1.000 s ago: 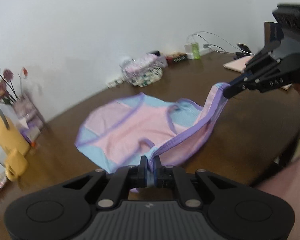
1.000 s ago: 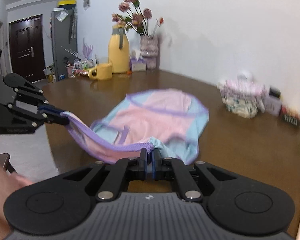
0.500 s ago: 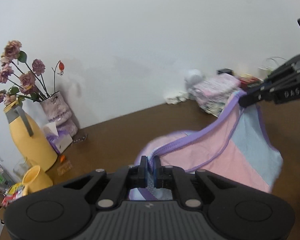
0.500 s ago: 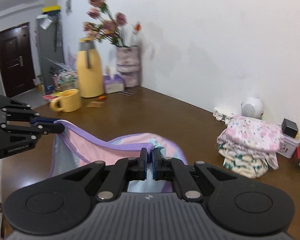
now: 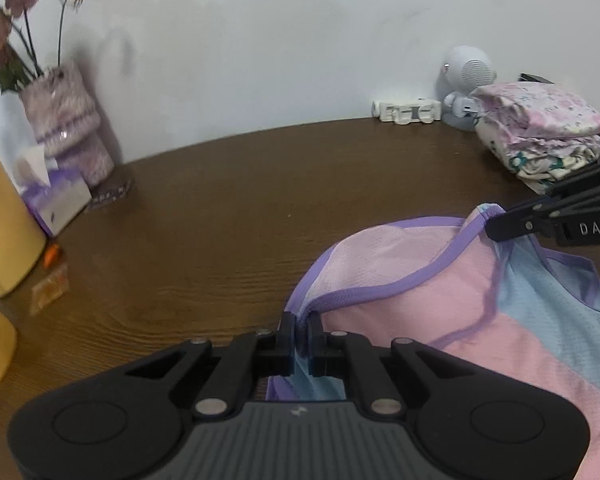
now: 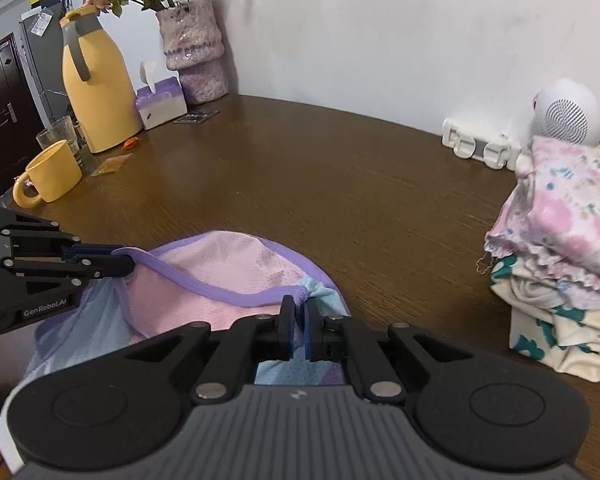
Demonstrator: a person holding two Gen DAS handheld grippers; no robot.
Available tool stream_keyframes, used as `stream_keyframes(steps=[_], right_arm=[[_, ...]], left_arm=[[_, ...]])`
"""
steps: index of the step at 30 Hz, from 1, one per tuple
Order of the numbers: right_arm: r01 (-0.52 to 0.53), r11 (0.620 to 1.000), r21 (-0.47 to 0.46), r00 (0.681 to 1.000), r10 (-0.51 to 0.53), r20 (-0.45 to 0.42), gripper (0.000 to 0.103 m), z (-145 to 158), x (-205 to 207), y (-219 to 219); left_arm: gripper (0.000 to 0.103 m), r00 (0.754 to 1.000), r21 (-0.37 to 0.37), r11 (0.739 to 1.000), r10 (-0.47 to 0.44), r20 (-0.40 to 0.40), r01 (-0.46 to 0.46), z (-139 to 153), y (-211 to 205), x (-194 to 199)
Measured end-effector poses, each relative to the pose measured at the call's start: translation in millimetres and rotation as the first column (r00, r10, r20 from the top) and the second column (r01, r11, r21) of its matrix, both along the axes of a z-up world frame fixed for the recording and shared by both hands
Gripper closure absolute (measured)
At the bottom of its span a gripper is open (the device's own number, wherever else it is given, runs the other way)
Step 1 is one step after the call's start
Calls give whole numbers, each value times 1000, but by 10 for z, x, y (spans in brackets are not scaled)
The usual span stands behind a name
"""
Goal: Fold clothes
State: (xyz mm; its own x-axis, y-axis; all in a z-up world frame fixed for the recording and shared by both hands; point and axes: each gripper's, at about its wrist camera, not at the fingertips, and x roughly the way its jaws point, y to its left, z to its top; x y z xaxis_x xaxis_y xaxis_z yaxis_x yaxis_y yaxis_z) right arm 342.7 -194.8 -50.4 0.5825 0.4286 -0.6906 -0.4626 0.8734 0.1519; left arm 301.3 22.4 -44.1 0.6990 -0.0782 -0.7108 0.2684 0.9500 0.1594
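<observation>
A pink and light-blue mesh top with purple trim [image 5: 440, 292] lies partly on the brown table [image 5: 220, 220]. My left gripper [image 5: 299, 322] is shut on one corner of its purple edge. My right gripper [image 6: 299, 307] is shut on the other corner; it also shows in the left wrist view [image 5: 496, 222], pinching the trim at the right. The left gripper shows in the right wrist view [image 6: 124, 262]. The purple edge hangs slack between both. The top also shows in the right wrist view [image 6: 220, 272].
A stack of folded floral clothes [image 6: 560, 248] sits at the right by a white round speaker [image 6: 568, 116] and a power strip [image 6: 476, 146]. At the left stand a yellow jug [image 6: 96, 80], a yellow mug [image 6: 52, 178], a tissue box [image 6: 160, 102] and a flower vase [image 6: 194, 52].
Both grippers have carried the held edge of the top forward over the garment and lower toward the table. The edge between them has gone slacker.
</observation>
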Motion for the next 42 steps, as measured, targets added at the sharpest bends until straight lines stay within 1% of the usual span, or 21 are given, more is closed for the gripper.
stream_keyframes(steps=[3, 6, 7, 8, 9, 10, 11, 12, 14, 17, 20, 22, 23, 24, 25, 26, 30, 32, 34, 38, 42], right_arm=[[17, 1000, -1, 1000, -17, -12, 99, -97, 74, -16], [33, 999, 23, 999, -33, -13, 97, -130, 101, -50], [39, 998, 39, 999, -39, -12, 93, -113, 85, -79], [45, 997, 55, 999, -44, -11, 84, -97, 69, -109], [49, 996, 70, 999, -48, -7, 77, -71, 42, -144], [48, 995, 83, 999, -49, 11, 64, -18, -24, -201], [44, 994, 97, 999, -47, 26, 61, 37, -98, -261], [34, 993, 112, 999, -39, 37, 61, 95, -197, -333], [13, 990, 141, 998, -21, 56, 59, 208, -398, -476], [-34, 988, 151, 997, 23, 73, 55, 291, -793, -675], [-54, 990, 133, 997, 46, 65, 56, 232, -1172, -831], [-55, 990, 131, 998, 51, 36, 60, 133, -1371, -918], [-48, 990, 131, 999, 46, 23, 62, 79, -1452, -965], [-40, 991, 131, 999, 39, 11, 62, 27, -1526, -1010], [-26, 990, 139, 1000, 26, 2, 64, -13, -1572, -1054], [-14, 987, 158, 1000, 15, -7, 66, -43, -1604, -1106], [22, 967, 253, 999, -12, -40, 70, -110, -1654, -1314], [23, 955, 295, 998, -5, -62, 78, -139, -1636, -1365], [19, 943, 332, 996, 10, -84, 83, -166, -1621, -1386], [19, 934, 357, 994, 20, -107, 84, -214, -1624, -1368], [49, 921, 387, 992, 2, -129, 84, -253, -1632, -1408]], left_arm=[[92, 1000, -1, 1000, 19, -10, -19, -67, 16, 32], [89, 999, -17, 999, 35, 9, -35, -18, 45, -13], [84, 999, -23, 999, 41, 17, -40, 5, 56, -32], [73, 999, -29, 999, 46, 25, -45, 27, 67, -51], [67, 998, -36, 998, 52, 33, -50, 50, 78, -70], [54, 998, -42, 998, 57, 40, -55, 72, 89, -89], [46, 997, -49, 997, 63, 48, -60, 95, 100, -108], [43, 996, -53, 997, 62, 64, -58, 141, 117, -166], [34, 993, -57, 997, 51, 109, -45, 267, 162, -339], [28, 987, -35, 999, 25, 159, -20, 381, 183, -628], [28, 984, -14, 1000, -9, 180, 12, 376, 174, -987], [30, 981, -6, 1000, -29, 190, 31, 354, 165, -1224], [40, 981, -9, 999, -31, 193, 33, 327, 158, -1330], [45, 981, -9, 999, -33, 189, 36, 296, 148, -1434], [54, 983, -10, 999, -35, 180, 37, 268, 141, -1518], [57, 985, -18, 999, -32, 169, 36, 244, 150, -1588], [57, 993, -52, 998, -14, 118, 20, 179, 219, -1820], [57, 996, -65, 998, 6, 84, 0, 149, 257, -1893], [58, 999, -86, 996, 22, 46, -18, 117, 305, -1937], [63, 999, -145, 989, 39, -10, -40, 80, 394, -1988], [67, 999, -190, 981, 21, -45, -29, 57, 380, -2024]])
